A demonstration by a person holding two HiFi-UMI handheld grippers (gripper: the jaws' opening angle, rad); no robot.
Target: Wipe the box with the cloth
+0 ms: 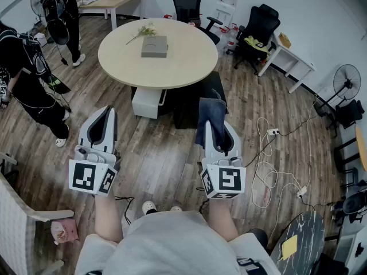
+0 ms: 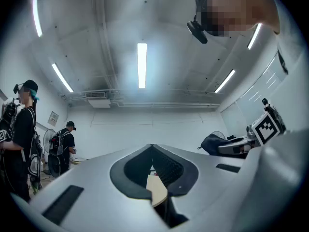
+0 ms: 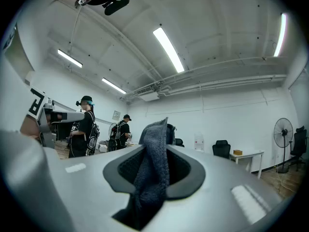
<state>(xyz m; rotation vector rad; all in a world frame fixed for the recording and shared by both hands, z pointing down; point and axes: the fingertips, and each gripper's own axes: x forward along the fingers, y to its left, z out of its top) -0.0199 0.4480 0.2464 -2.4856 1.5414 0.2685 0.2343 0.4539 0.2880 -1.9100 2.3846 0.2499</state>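
Ready to wipe: the box [image 1: 155, 46] lies near the round table [image 1: 189, 62]'s centre

The right gripper [image 1: 216, 128] clamps the soft, limp cloth [image 1: 211, 113] by a bunched end; the left gripper [image 1: 106, 116] is closed on nothing. Likely light and stiff, the box may slide when wiped.

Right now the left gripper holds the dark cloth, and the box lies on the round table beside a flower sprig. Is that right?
Wrong gripper. The right gripper view shows the right gripper shut on the cloth; the left gripper is shut on nothing. The box does lie on the round table beside the flower sprig.
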